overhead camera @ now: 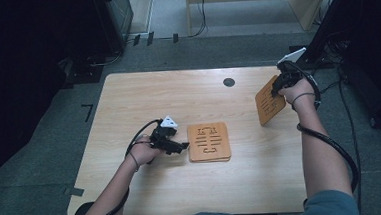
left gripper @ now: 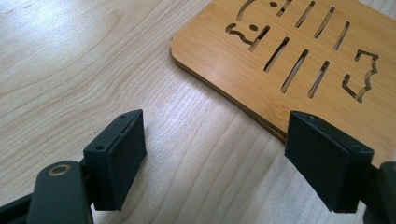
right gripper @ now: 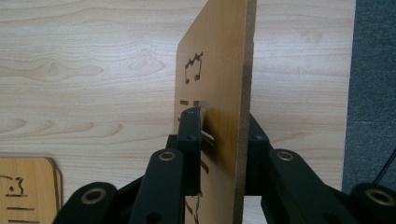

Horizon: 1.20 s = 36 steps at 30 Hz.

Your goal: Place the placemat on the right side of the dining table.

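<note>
Two bamboo boards with slot cut-outs are on the light wooden table (overhead camera: 143,98). Taking the flat board (overhead camera: 209,142) as the landmark: it lies face up near the table's middle, and in the left gripper view a second edge shows just under its rim, so it may sit on another board — that cannot be told for sure.

The left gripper (overhead camera: 180,147) rests low over the table just to the left of the flat board, its tips almost at that board's left edge. In its own view the jaws stand spread, with bare tabletop between them; the right-hand pad sits at the board's (left gripper: 299,60) edge, and whether it touches cannot be told.

The raised board (overhead camera: 269,100) stands on edge, well to the right of the flat board and farther from the person, near the table's right rim. The right gripper (overhead camera: 279,88) has it — in its own view the thin board (right gripper: 219,79) rises upright between the jaws, one pad on each face, pinched by the right gripper (right gripper: 219,140).
</note>
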Available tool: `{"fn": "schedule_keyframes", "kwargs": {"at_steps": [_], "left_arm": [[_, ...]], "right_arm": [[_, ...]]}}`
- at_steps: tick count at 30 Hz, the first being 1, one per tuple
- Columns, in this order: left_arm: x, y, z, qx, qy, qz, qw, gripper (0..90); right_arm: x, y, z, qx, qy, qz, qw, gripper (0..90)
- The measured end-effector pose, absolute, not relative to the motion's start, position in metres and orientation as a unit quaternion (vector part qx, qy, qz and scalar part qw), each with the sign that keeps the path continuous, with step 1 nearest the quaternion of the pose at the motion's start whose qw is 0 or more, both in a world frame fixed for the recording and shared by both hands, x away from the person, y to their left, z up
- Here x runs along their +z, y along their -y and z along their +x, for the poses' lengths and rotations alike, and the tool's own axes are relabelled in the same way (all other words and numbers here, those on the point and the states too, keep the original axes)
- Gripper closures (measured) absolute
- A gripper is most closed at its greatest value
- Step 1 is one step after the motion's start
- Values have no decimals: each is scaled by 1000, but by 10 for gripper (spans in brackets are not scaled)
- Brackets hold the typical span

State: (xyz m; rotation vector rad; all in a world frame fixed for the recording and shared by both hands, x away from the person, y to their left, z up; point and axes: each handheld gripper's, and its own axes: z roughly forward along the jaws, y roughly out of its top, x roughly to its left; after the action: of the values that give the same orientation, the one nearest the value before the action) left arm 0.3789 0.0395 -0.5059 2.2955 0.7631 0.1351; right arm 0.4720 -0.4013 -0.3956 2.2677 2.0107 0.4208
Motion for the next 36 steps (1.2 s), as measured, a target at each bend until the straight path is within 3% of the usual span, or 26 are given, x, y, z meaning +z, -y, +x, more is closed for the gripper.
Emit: {"fn": "schedule_keyframes", "kwargs": {"at_steps": [36], "left_arm": [[-506, -41, 380, 55, -294, 887, 352, 196]], "right_arm": [[-427, 417, 465, 173, -637, 751, 24, 593]]}}
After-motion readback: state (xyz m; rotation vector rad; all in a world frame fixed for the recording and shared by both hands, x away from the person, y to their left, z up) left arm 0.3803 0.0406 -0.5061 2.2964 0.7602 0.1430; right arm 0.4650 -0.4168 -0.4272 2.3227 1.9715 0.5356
